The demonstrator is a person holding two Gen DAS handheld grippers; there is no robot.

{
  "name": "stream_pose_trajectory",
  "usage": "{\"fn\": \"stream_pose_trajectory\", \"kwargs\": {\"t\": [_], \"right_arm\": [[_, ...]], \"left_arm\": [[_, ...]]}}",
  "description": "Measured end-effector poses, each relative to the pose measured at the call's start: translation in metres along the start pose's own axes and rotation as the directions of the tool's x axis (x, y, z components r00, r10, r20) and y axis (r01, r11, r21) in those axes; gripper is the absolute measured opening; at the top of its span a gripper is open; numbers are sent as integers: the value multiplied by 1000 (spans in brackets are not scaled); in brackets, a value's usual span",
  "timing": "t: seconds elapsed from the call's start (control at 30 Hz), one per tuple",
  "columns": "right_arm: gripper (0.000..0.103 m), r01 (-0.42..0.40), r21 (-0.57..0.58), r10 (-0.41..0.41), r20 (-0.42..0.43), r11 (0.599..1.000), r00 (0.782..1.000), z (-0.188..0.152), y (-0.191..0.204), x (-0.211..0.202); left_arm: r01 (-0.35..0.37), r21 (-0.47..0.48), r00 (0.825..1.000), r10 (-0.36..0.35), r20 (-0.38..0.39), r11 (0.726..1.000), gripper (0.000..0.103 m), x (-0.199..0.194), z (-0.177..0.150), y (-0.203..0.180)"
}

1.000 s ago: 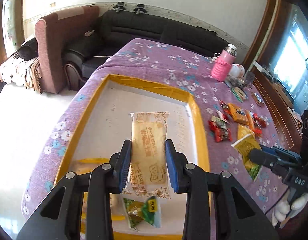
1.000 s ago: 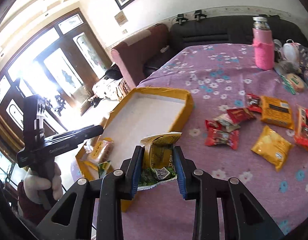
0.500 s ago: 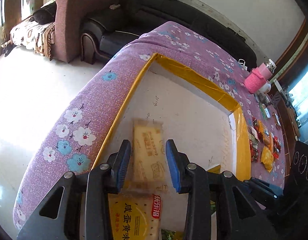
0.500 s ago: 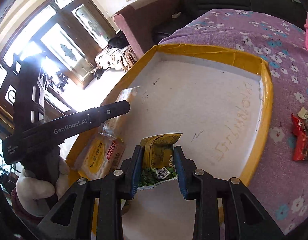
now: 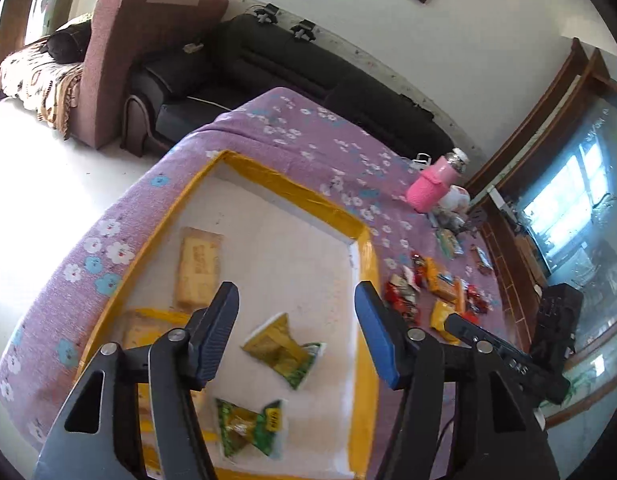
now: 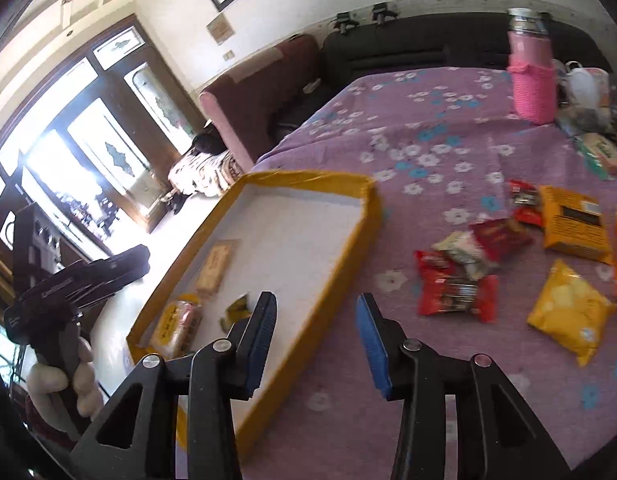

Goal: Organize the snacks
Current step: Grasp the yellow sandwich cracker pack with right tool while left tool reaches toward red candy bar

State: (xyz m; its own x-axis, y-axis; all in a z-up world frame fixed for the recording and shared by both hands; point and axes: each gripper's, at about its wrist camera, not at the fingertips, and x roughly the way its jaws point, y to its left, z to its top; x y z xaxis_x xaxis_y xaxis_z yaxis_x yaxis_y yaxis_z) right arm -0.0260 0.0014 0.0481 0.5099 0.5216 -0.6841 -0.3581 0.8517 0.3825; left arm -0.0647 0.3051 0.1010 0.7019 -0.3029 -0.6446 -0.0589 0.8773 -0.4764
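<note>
My left gripper (image 5: pixel 295 286) hangs over the white tray with the yellow rim (image 5: pixel 286 184), its jaws opening and nothing between them. In the tray lie a pale cracker pack (image 5: pixel 198 272), a green-yellow packet (image 5: pixel 282 350), a second green packet (image 5: pixel 248 428) and a yellow pack (image 5: pixel 148 328). My right gripper (image 6: pixel 316 296) is above the tray's right wall (image 6: pixel 348 248), jaws opening and empty. Loose snacks lie on the purple cloth to its right: red packs (image 6: pixel 456 292), a yellow bag (image 6: pixel 568 312) and an orange box (image 6: pixel 576 224).
A pink bottle (image 6: pixel 534 76) and small clutter stand at the far right of the flowered table. A gloved hand (image 6: pixel 56 380) holds the left gripper (image 6: pixel 136 258) at the tray's left. Sofas line the wall behind.
The left gripper let go of the cracker pack and the right one let go of the green-yellow packet. Both packs now lie in the tray, and both grippers have opened and drawn back.
</note>
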Motion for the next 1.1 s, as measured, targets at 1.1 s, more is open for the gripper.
{"fn": "stream_pose_trajectory", "kwargs": {"t": [1.1], "right_arm": [[46,236,29,-235,-16,971,972,-25,-123,11]], "left_arm": [[51,387,987,13,-160,921,62,142,-25,-190]]}}
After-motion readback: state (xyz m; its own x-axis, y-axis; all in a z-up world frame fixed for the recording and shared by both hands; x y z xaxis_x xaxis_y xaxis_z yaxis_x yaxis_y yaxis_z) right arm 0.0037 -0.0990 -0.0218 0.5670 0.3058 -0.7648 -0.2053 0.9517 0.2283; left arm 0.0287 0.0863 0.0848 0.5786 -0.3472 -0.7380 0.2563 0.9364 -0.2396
